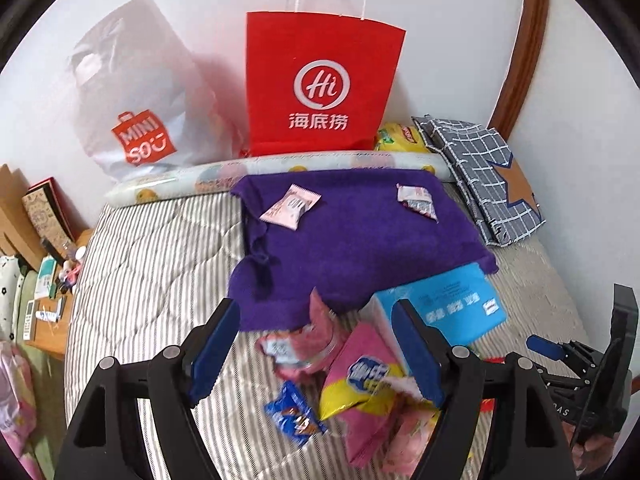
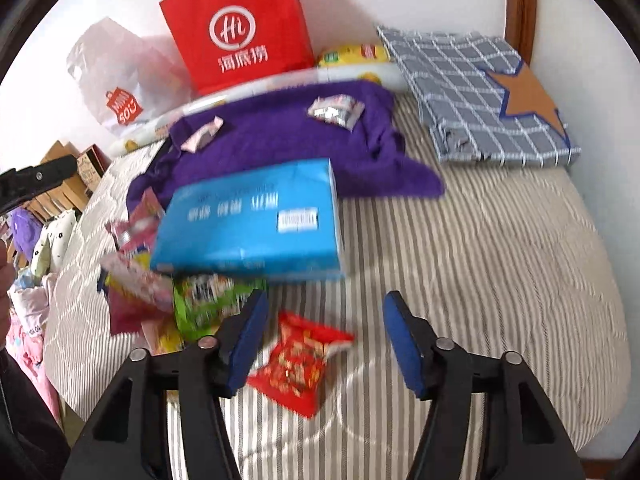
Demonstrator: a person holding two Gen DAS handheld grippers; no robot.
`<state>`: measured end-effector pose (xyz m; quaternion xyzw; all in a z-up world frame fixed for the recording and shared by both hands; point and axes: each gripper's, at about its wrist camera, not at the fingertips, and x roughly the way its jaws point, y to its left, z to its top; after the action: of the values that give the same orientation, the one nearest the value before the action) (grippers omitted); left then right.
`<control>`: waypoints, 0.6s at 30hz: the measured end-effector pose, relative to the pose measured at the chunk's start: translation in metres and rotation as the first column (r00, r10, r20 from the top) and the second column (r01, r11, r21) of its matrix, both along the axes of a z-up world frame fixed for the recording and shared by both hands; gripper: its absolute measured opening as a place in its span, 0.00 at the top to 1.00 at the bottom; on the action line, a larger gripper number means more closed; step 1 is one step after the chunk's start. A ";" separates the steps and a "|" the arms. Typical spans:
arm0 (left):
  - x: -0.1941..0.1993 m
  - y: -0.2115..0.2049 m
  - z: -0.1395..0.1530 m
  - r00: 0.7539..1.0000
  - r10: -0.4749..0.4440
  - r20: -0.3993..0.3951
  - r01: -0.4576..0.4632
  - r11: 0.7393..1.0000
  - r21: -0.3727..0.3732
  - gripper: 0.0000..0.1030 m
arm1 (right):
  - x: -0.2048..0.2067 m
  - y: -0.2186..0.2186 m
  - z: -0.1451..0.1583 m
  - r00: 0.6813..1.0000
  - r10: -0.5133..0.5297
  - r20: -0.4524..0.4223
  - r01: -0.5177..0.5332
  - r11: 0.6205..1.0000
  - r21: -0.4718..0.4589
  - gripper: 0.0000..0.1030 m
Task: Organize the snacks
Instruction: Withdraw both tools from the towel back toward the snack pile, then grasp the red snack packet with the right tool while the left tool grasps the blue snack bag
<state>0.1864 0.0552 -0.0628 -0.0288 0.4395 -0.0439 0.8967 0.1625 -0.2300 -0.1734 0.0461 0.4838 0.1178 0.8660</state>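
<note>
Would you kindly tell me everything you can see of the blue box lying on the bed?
The blue box is a flat rectangular pack, light blue, with white printed characters and a small barcode label on its broad top face. It looks like card or soft wrap; I cannot tell which. It lies flat on the striped quilt, its far corner overlapping the purple cloth. Snack packets crowd its left edge. Neither gripper touches it.

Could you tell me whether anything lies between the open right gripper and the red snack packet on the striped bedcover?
Nothing visible does. The right gripper is open, and the red snack packet lies on the striped bedcover between its fingers, uncovered. The blue box sits beyond it.
</note>
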 end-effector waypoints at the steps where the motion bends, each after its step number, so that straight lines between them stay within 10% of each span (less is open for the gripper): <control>1: -0.003 0.003 -0.002 1.000 0.002 -0.004 -0.002 1.000 -0.003 0.25 | -0.002 0.000 -0.003 1.000 -0.003 -0.008 0.003 1.000 0.005 0.46; 18: -0.028 0.044 -0.035 0.994 0.077 -0.074 -0.081 0.995 -0.056 0.25 | -0.008 0.017 -0.045 0.996 -0.032 -0.084 0.034 0.999 0.023 0.49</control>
<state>0.1581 0.0994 -0.0983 -0.0740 0.4683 -0.0203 0.8802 0.1549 -0.2135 -0.2188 0.0695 0.5175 0.1075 0.8461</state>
